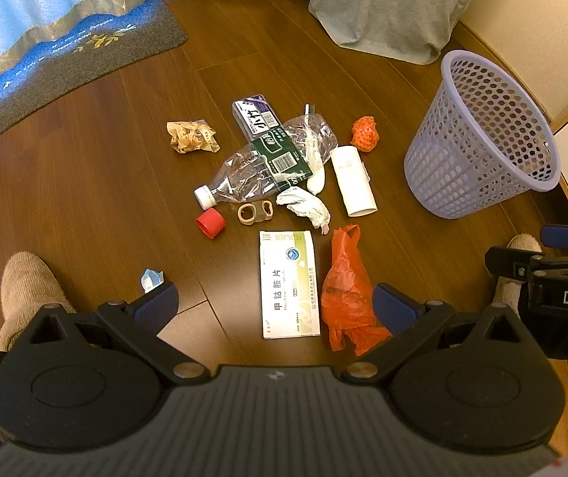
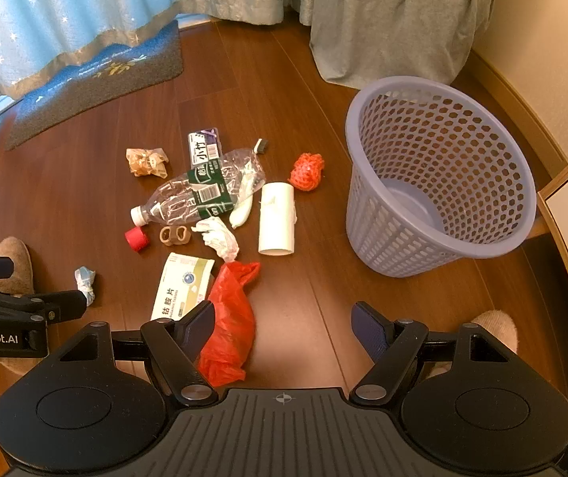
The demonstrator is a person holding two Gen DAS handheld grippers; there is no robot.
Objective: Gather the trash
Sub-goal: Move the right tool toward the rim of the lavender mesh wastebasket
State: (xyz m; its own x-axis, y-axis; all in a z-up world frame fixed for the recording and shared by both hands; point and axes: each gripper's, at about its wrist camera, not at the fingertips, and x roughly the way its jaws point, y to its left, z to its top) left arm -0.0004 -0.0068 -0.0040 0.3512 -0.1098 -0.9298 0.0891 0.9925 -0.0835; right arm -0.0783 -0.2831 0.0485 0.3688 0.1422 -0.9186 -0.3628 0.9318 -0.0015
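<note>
A: How far along is the collecting?

B: By my reading it is not starting yet. The lavender perforated plastic basket is standing on the wooden floor near the wall-side edge, and the right wrist view is looking down into it: nothing is lying inside.

A: And the trash?

B: All of it is lying mid-floor, left of the basket. Going by size: the crushed clear plastic bottle, the white cardboard medicine box, the crumpled red plastic bag just beside that box, the white paper tube, the orange foam net ball, the red bottle cap.

A: What are the tools doing?

B: The left tool is hovering with jaws spread wide over the box and bag, holding nothing. The right tool is also gaping wide and empty, its left finger overlapping the bag.

A: Anything only one view is giving?

B: Only the left wrist view is showing the box whole.
</note>
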